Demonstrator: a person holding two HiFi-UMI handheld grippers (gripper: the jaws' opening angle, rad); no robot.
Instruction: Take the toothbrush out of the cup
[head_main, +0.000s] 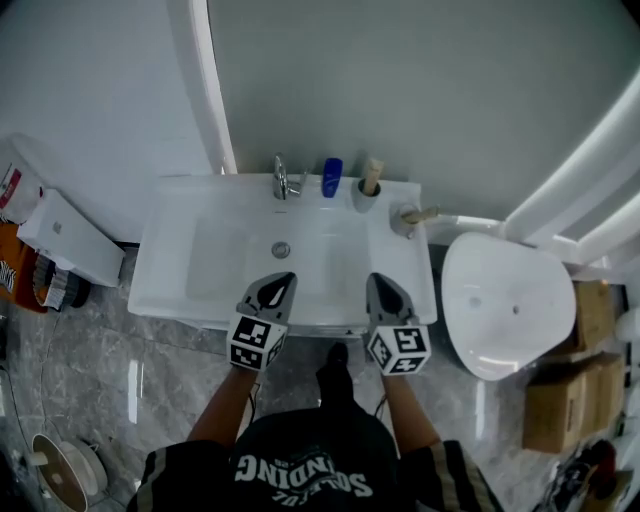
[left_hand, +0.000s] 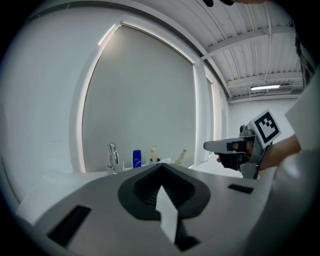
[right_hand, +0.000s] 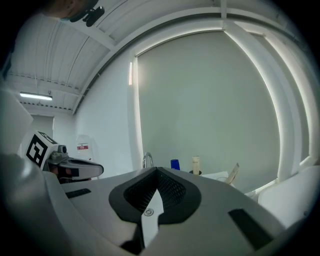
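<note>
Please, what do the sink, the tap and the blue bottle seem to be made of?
Sink: apparently white ceramic, glossy; smooth with soft reflections.
Tap: polished metal, probably chromed; bright glints.
Blue bottle: likely plastic, opaque even colour; too small to be sure.

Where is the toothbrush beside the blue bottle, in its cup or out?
In. The toothbrush has its lower end inside the cup on the back rim of the sink; only its top sticks out.
</note>
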